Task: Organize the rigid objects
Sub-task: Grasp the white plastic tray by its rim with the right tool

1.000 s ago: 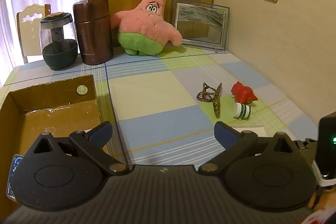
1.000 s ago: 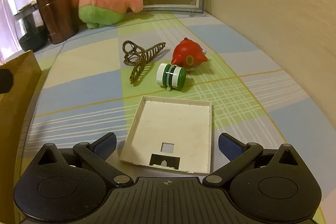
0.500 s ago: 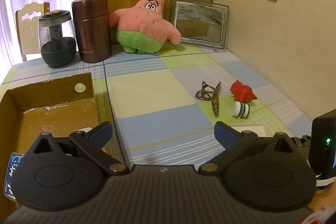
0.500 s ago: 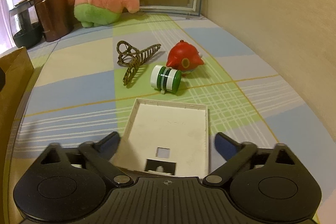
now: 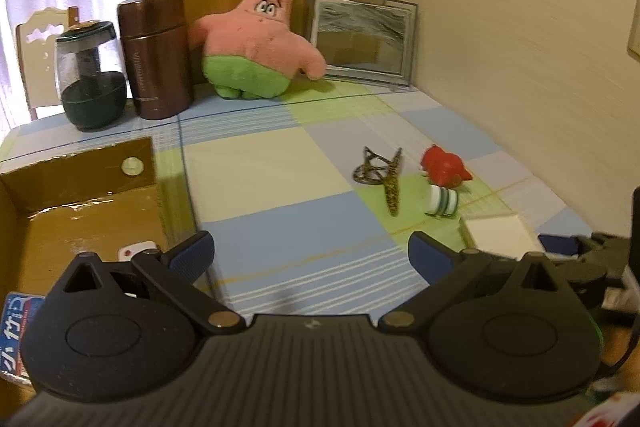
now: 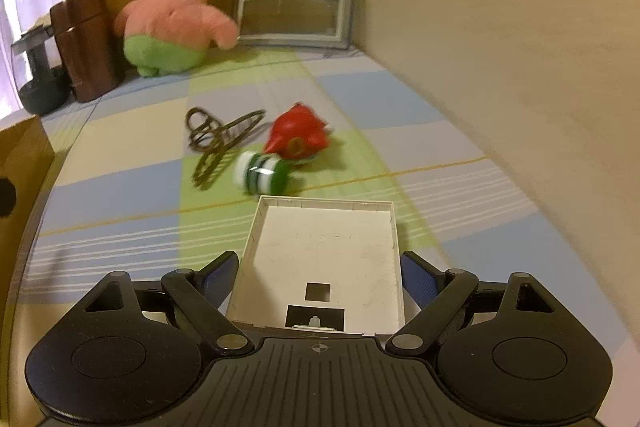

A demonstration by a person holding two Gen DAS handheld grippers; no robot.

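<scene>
A white plastic cover (image 6: 320,227) with raised edges and a square hole sits between the pads of my right gripper (image 6: 320,267), which is shut on its two long sides. It is held just off the checked tablecloth. In the left wrist view the same cover (image 5: 498,233) shows at the right, with my right gripper (image 5: 576,251) behind it. Beyond it lie a green-and-white spool (image 6: 262,175), a red toy (image 6: 298,139) and a brown hair claw (image 6: 220,143). My left gripper (image 5: 310,250) stands open and holds nothing, beside an open cardboard box (image 5: 80,203).
A pink star plush (image 5: 260,39), a brown flask (image 5: 156,55), a glass jar (image 5: 90,75) and a framed picture (image 5: 362,39) line the table's far edge. The wall (image 6: 500,47) runs along the right. A small white item (image 5: 136,251) and a blue packet (image 5: 16,323) lie in the box.
My right gripper slid forward around the white cover, shut on its sides and raised it slightly. The left gripper stayed open and hardly moved.
</scene>
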